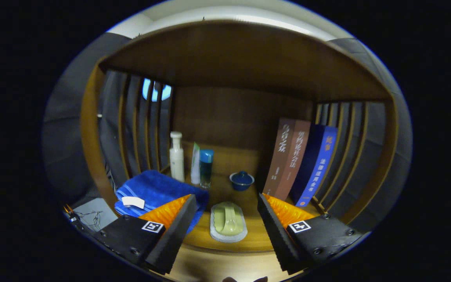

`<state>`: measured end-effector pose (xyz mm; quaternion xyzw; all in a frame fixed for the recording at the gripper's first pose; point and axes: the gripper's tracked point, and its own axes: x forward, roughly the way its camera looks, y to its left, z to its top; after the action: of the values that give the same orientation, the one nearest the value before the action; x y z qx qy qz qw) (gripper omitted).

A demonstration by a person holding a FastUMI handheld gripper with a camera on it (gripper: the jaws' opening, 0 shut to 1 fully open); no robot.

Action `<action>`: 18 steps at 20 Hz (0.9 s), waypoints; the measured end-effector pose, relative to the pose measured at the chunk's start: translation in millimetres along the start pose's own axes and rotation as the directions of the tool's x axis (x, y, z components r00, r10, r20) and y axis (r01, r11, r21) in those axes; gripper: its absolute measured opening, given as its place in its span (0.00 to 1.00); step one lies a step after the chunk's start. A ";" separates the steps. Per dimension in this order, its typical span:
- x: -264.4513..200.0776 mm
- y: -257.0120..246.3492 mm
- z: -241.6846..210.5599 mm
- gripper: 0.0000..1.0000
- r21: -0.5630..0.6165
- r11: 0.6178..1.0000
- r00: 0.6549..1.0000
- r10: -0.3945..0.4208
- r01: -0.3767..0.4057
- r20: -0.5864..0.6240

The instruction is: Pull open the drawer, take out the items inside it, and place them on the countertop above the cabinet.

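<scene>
The gripper [226, 211] is spread wide, grasping nothing. Between its fingers, at the front edge of the countertop [225, 192], lies a green spoon [228, 219] on a grey mat [228, 236]. A folded blue towel [153, 192] sits at the left edge. Farther back stand a white bottle [177, 156], a tube [195, 163] and a blue-capped bottle [206, 168], with a small blue lidded bowl [242, 180] near the middle. Books [302, 162] lean at the right edge.
</scene>
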<state>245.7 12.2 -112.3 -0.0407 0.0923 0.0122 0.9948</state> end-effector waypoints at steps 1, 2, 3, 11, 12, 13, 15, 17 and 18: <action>-20.1 -1.0 5.2 1.00 0.028 1.000 0.999 -0.015 0.014 0.039; -39.6 -5.4 8.7 1.00 0.050 0.998 0.997 -0.034 0.031 0.068; -58.9 -7.7 9.2 1.00 0.072 0.997 0.995 -0.045 0.039 0.094; -201.9 -20.2 -16.2 0.99 0.152 0.985 0.970 -0.110 0.078 0.218; -212.8 -20.1 -27.1 0.99 0.154 0.985 0.972 -0.109 0.077 0.210; -222.5 -20.6 -39.3 0.99 0.149 0.986 0.975 -0.107 0.078 0.195; -234.4 -19.4 -63.5 0.99 0.150 0.986 0.981 -0.101 0.077 0.166; -239.3 -17.1 -89.0 0.99 0.161 0.984 0.987 -0.092 0.070 0.133; -239.4 -16.2 -103.6 0.99 0.172 0.983 0.990 -0.085 0.065 0.112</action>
<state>-8.0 -16.7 -168.3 0.0405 0.0318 -0.0309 0.9982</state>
